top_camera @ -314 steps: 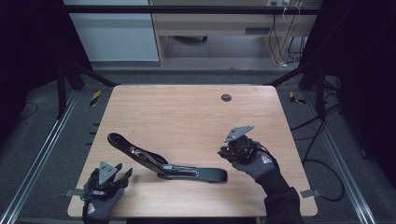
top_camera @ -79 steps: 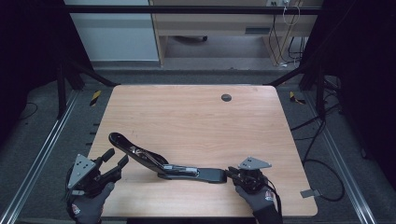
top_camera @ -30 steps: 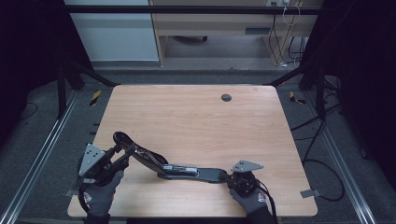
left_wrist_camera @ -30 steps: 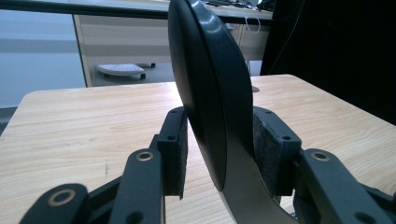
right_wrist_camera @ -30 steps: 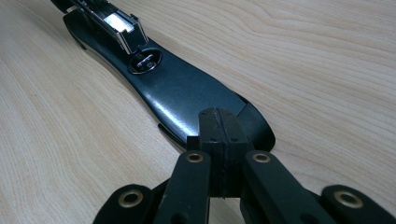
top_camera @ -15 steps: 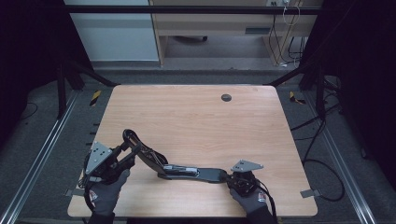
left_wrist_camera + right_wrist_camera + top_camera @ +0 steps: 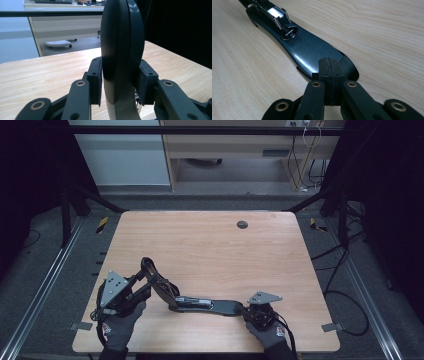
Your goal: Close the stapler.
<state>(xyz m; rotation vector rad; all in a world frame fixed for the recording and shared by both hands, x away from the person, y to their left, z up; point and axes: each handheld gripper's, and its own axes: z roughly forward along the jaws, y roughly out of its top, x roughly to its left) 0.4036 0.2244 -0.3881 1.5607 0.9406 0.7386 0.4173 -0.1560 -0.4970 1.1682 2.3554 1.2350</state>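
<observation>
While stretched across the near part of the table (image 7: 210, 245), lies as one long black jointed strap (image 7: 220, 306), long axis running left to right through the metal buckle (image 7: 197, 299) at its middle. Left of the buckle: rises off the wood in an arch, padded end (image 7: 120, 37) standing on edge between the jaws of the left gripper (image 7: 142, 280). Caught there in jaws just now closing in, both pads (image 7: 96, 80) against its sides, so grasping the strap by the look of it. Right of the buckle: runs flat on the wood (image 7: 312, 50) out to a rounded tip, with the right gripper (image 7: 248, 310) clenched at that tip, jaws pressed together with nothing between them, pointing back along the strap toward the buckle (image 7: 277, 13).

Judged from this: one hand at each end, so no question of the nearer one; turns instead on the left end being lifted and swung toward the buckle while the right end stays pinned down.

Hard to make out: whether the closed right tips (image 7: 329, 67) bear on the strap or merely hover above it. Cut off in the left gripper view: everything below the pads, including the joints on the way to the buckle. Too small in the high view to read the buckle's latch
</observation>
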